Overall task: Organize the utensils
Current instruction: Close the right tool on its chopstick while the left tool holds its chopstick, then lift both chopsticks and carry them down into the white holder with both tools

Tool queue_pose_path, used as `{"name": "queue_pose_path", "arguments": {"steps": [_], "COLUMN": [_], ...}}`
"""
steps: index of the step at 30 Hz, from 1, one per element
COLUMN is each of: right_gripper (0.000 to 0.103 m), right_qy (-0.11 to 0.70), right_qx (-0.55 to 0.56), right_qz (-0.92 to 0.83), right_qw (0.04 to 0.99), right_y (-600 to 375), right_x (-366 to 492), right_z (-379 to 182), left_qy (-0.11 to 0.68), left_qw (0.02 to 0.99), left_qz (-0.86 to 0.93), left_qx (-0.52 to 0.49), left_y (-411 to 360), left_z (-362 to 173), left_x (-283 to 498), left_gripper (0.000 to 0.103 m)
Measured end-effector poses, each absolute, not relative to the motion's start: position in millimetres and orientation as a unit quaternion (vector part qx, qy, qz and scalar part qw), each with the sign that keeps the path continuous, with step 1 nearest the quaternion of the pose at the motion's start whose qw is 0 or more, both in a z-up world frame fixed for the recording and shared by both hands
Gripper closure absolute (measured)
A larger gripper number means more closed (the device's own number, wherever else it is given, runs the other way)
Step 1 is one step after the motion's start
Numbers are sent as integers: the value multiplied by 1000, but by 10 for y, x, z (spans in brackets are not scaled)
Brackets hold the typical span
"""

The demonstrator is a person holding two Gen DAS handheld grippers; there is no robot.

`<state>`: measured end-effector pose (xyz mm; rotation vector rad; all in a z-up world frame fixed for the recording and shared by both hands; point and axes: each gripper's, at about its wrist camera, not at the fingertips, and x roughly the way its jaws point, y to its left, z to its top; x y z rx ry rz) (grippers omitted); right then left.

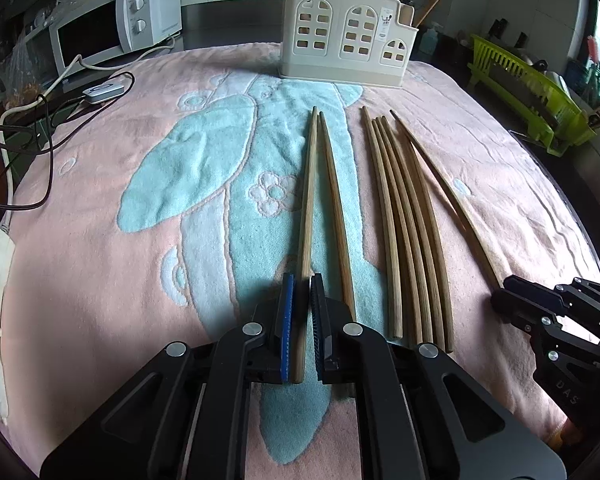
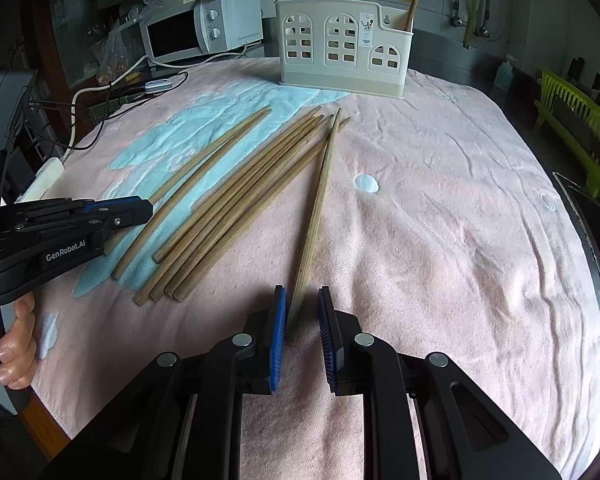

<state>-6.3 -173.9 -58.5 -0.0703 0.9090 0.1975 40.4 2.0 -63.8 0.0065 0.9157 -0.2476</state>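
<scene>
Your left gripper (image 1: 300, 280) has its jaws closed narrow on one chopstick (image 1: 306, 216): the thick end of the stick runs back between the blue pads and its thin tip points toward the holder (image 1: 342, 40). A second chopstick (image 1: 338, 216) lies just beside it on the towel (image 1: 100, 240), to the right of the jaws and not between them.

Your right gripper (image 2: 302, 300) has a lone chopstick (image 2: 320, 200) between its jaws. The stick's near end rests against the left blue pad, while a gap shows between it and the right pad, so the jaws stand narrowly apart and not pressed on it from both sides. This stick's tip crosses the far ends of the bundle (image 2: 236, 208).

Counting the chopsticks on the towel: one in your left jaws, one beside it, four lying close together in the bundle, and the lone one at your right jaws, seven in all. Two more wooden sticks stand in the holder, one at each end.

The cream holder, with window-shaped cutouts, stands upright at the far edge of the towel, well apart from both grippers. It carries a small label whose print is too small to read.

On the side of your left gripper the right view shows "GenRobot.AI". A white microwave (image 2: 204, 28) sits behind to the left.
</scene>
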Motion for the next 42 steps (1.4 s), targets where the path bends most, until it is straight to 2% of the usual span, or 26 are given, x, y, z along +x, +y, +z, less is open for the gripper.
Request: {"name": "queue_pose_path", "arguments": {"steps": [4,7,11,20,42], "right_gripper": [87,94,96,96,96], "right_qy": [436,431,431,400,297], "right_qx": [-44,-47,-37,-37,-13], "right_qz": [92,89,89,87,94], "right_qw": [894,897,897,911,950], "right_y": [-1706,-1701,-1744,-1801,-2097], "right_x": [-60,-69,-62,-127,95], "right_z": [-590,-593,-577,-340,608], "left_qy": [439,440,448,443,327], "left_qw": [891,890,886,888,936], "left_qz": [-119,-120,-122,-125,-129], "left_qx": [4,5,-4,5,11], "left_y": [14,12,30,16,36], "left_z": [-642,-643,-640,-614,199], "left_x": [405,412,433,418,457], "left_gripper": [94,93,93,97,98]}}
